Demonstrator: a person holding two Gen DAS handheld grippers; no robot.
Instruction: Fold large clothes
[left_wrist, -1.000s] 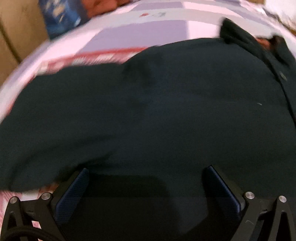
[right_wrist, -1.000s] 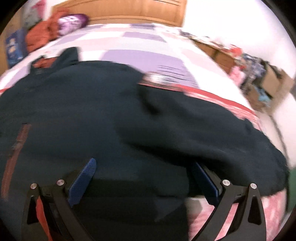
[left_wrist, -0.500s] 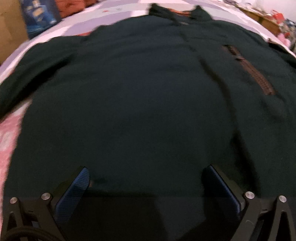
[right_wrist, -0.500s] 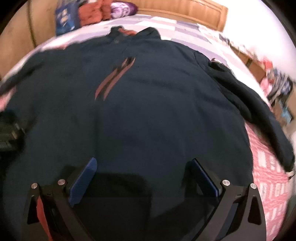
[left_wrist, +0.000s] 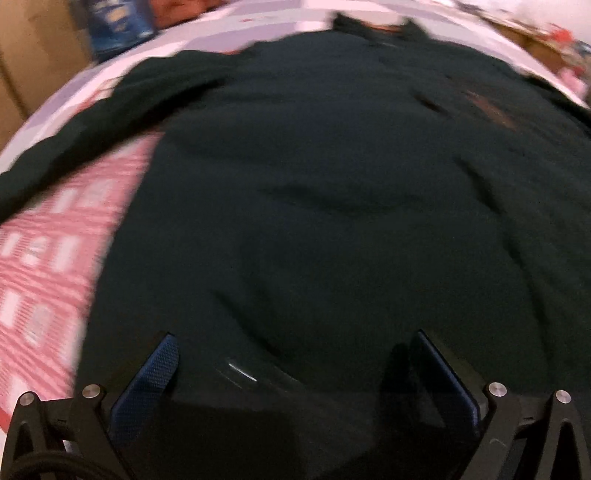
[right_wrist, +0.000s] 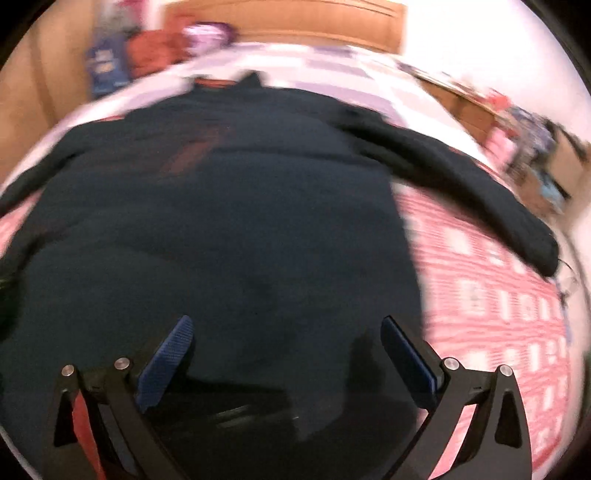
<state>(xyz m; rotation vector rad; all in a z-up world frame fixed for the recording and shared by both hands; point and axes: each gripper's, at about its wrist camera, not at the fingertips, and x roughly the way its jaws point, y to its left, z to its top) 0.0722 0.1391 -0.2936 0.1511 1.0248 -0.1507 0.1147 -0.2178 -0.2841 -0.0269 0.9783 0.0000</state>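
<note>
Sweater (right_wrist: 221, 229) hem lies between both splayed tools, bedspread (right_wrist: 480, 295) flanking.

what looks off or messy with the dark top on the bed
Nothing is damaged or spilled. The dark top lies spread on the bed, collar away from the cameras, sleeves out. A few shallow wrinkles cross its middle, so it is not quite smooth. Both views are blurred, so fine detail is unclear.
</note>
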